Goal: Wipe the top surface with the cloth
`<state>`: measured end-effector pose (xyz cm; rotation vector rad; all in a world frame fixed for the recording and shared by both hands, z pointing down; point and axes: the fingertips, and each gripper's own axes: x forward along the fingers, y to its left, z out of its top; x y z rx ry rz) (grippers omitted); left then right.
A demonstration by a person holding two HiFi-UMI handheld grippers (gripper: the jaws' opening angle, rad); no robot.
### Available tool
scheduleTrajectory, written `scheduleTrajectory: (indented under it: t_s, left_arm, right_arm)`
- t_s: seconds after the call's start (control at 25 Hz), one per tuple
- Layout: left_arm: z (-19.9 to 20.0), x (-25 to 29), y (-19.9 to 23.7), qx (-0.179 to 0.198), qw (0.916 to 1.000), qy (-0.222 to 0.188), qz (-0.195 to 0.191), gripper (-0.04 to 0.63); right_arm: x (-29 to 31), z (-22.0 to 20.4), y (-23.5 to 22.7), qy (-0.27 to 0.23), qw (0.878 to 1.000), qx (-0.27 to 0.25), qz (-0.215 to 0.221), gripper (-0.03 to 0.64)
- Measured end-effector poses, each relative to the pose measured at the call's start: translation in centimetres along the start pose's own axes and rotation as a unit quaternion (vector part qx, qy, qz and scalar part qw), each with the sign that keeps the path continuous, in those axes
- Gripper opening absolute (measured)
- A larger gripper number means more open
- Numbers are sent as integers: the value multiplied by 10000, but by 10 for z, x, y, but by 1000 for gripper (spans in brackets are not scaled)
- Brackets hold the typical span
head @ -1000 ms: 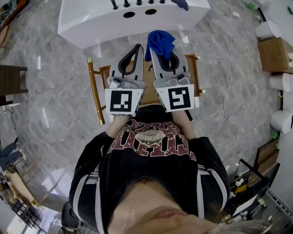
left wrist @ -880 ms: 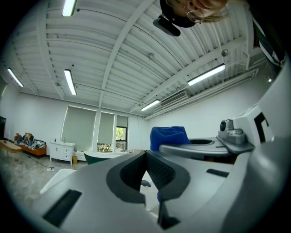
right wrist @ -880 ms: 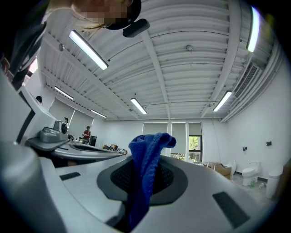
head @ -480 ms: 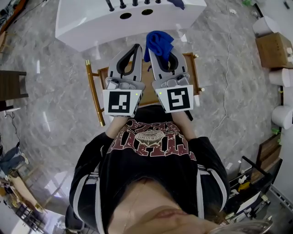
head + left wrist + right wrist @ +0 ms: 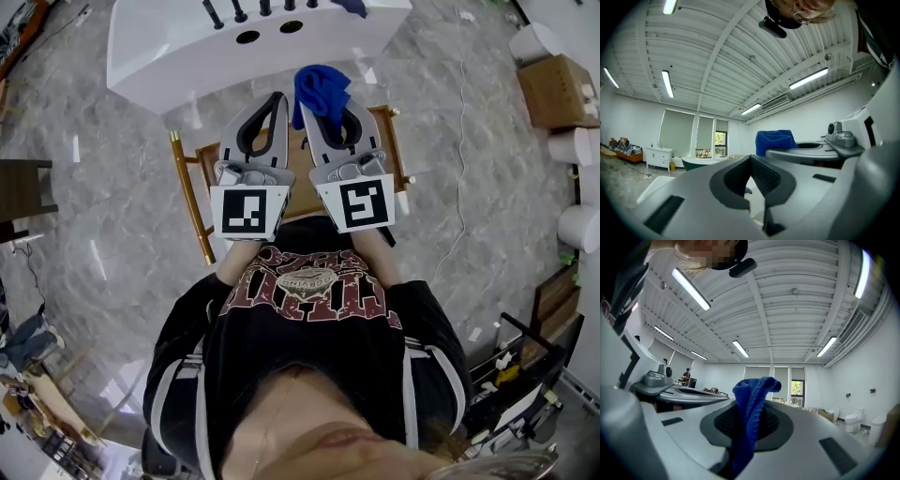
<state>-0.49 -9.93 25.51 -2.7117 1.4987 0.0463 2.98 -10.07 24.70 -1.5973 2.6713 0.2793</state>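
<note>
Right gripper (image 5: 328, 111) is clamped on the blue cloth (image 5: 322, 84) — a bunched wad sticking out past its tips, level with the near edge of the white top (image 5: 178, 52) in the head view and apparently not touching it. Left gripper (image 5: 278, 98) sits just beside it, same side of the top, jaws closed on nothing. My read is that wiping is not yet under way. To do it well: lay the cloth flat on the top, press lightly, sweep overlapping passes — steer round the holes (image 5: 270, 33) and black pegs (image 5: 239, 11) toward the top's far side.
</note>
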Motion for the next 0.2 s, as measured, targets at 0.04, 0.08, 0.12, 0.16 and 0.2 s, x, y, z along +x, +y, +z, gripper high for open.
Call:
scheduleTrajectory:
  t_s: [0.04,0.08,0.12,0.16,0.2]
  left_arm:
    - [1,0,-1,17,10000,-9,-3,49]
    - [2,0,-2,24,10000,-13,0,49]
    - [3,1,-3,22,10000,-17,4,49]
    - [4,1,-4,17,10000,-21,8,49]
    - [5,1,-6,10,10000,-26,12,49]
  right_arm:
    - [-1,1,-1,-3,10000,6,-10,64]
    - [-2,2,-2,-5,10000,14,-18,64]
    - [-2,2,-3,-5,10000,20,-25,64]
    - [-3,3,-4,-5,10000,23,-30,64]
    - [-4,4,-5,-6,10000,24,-36,64]
